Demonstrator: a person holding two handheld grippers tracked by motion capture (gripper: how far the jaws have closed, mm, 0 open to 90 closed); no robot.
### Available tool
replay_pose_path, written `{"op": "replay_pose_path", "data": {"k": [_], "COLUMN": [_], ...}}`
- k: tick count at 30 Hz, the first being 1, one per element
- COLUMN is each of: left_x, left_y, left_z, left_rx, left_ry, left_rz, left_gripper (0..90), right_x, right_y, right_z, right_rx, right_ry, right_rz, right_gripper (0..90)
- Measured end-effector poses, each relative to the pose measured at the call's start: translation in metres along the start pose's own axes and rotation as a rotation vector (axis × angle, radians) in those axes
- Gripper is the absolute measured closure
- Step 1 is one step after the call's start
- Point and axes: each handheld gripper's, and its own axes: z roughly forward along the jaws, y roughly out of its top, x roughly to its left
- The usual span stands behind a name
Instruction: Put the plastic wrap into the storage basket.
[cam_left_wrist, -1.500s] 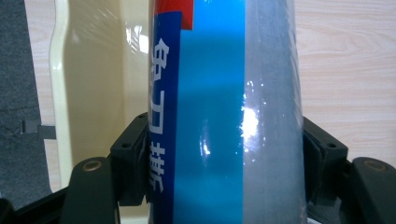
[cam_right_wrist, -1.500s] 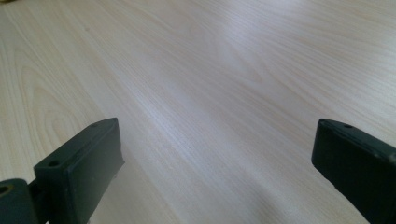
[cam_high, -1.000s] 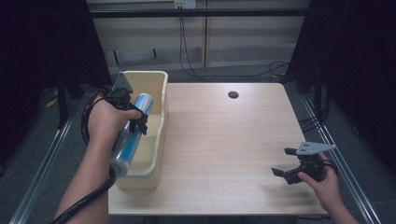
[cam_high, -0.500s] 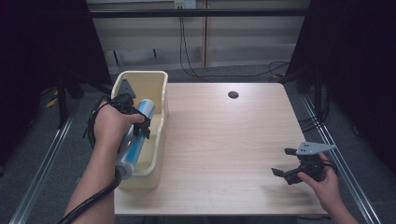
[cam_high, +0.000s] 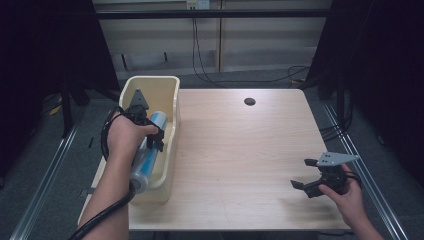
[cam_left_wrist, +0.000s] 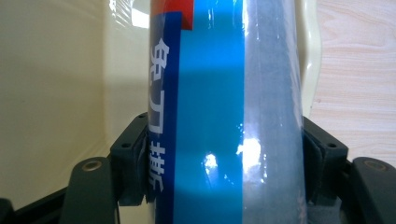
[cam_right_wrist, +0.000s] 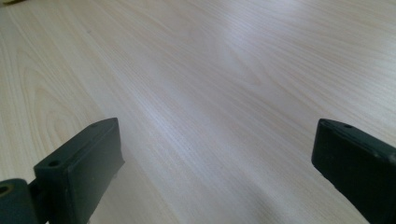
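A long roll in a blue and clear wrapper (cam_high: 148, 150) lies lengthwise inside the cream plastic bin (cam_high: 170, 90) at the table's left edge. My left gripper (cam_high: 154, 134) is shut on the roll's middle, over the bin. In the left gripper view both black pads (cam_left_wrist: 133, 163) press the roll (cam_left_wrist: 219, 112) from either side, with the bin's cream wall (cam_left_wrist: 56, 74) behind. My right gripper (cam_high: 305, 174) rests low near the table's right front corner, jaws wide apart. In the right gripper view nothing lies between its pads (cam_right_wrist: 84, 168), only bare wood.
The light wooden table (cam_high: 240, 150) has a dark round cable hole (cam_high: 249, 101) near its far edge. Metal rails run along the floor on both sides. Cables hang behind the table.
My left hand has sunk with the roll, bringing it lower into the bin. The right hand has kept still.
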Motion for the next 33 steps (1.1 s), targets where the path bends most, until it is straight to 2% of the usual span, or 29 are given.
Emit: {"op": "replay_pose_path", "data": {"k": [4, 6, 12, 13, 23, 24, 29, 30, 33], "left_x": [0.000, 0.000, 0.003, 0.004, 0.007, 0.007, 0.006, 0.007, 0.007], "left_y": [0.001, 0.001, 0.001, 0.001, 0.000, 0.001, 0.002, 0.002, 0.003], "left_z": [0.003, 0.006, 0.008, 0.011, 0.019, 0.019, 0.025, 0.025, 0.025], "left_rx": [0.006, 0.001, 0.013, 0.013, 0.018, 0.022, 0.027, 0.041, 0.043], "left_ry": [-0.001, 0.005, 0.007, -0.004, 0.004, 0.009, 0.001, -0.005, -0.003], "left_rz": [0.001, -0.021, -0.004, -0.025, -0.031, -0.023, -0.039, -0.023, -0.019], "left_gripper": [32.2, 32.2, 32.2, 32.2, 32.2, 32.2, 32.2, 32.1, 32.1], "right_x": [0.000, -0.001, 0.000, 0.000, 0.000, 0.000, 0.001, 0.000, 0.000], "right_y": [0.000, 0.000, 0.000, 0.000, -0.001, -0.001, -0.001, -0.001, -0.001], "right_z": [0.000, 0.000, 0.000, 0.000, 0.000, 0.001, 0.001, 0.001, 0.001], "right_rx": [0.000, -0.003, -0.002, -0.002, 0.002, 0.003, 0.004, 0.004, 0.004], "right_ry": [0.001, -0.002, 0.005, 0.007, 0.005, 0.007, 0.007, 0.007, 0.004], "right_rz": [0.000, 0.001, 0.001, 0.000, 0.003, 0.003, 0.004, 0.003, 0.004], "right_gripper": [1.6, 1.6, 1.6, 1.6, 1.6, 1.6, 1.6, 1.6, 1.6]}}
